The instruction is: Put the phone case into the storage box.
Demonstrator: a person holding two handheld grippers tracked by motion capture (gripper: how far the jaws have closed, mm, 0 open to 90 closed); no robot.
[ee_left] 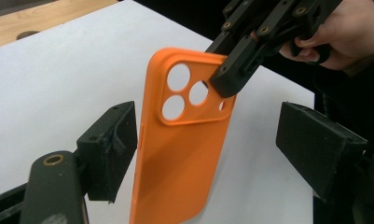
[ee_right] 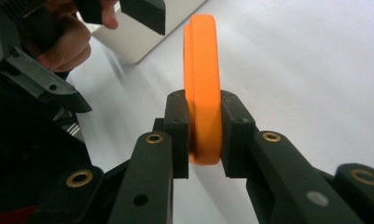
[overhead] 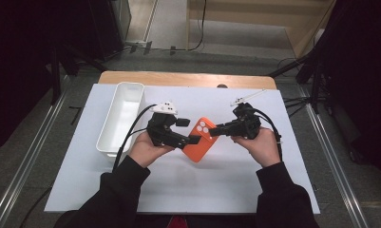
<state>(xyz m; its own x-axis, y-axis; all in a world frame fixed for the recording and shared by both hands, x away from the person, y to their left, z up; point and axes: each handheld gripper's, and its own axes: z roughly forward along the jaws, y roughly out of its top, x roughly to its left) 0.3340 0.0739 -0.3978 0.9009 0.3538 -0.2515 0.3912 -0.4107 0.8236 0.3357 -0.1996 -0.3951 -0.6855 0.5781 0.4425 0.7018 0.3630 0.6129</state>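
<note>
Person's two dark sleeves (overhead: pixel 117 190) enter at the near edge of the bench, one hand on each gripper.

Left gripper (ee_left: pixel 208 140), black, two-jawed, with a white marker plate on top: fingers (ee_left: pixel 107 149) stand apart on either side of the case. In the left gripper view the left pad lies just beside the case's edge; whether it touches cannot be told. The right pad stands well clear of the case.

Right gripper (ee_right: pixel 204 135), black, two-jawed: fingers (ee_right: pixel 177 126) clamped on the upper corner of the case, one pad on each face, beside the camera cut-outs.

Orange, flexible-looking phone case (overhead: pixel 200 139) with three round camera holes: held up off the bench surface by the right gripper, between the two hands, near the middle of the bench. The case stands tilted, back face toward the left gripper.

White sheet-covered bench (overhead: pixel 226 180), with a bare wooden strip along its far edge.

White oblong plastic tray (overhead: pixel 121 116): lies on the left part of the bench, beyond the left hand, long side running away from the person.

Small white slender object (overhead: pixel 246 98): lies near the far right of the bench, past the right gripper; too small to identify.
</note>
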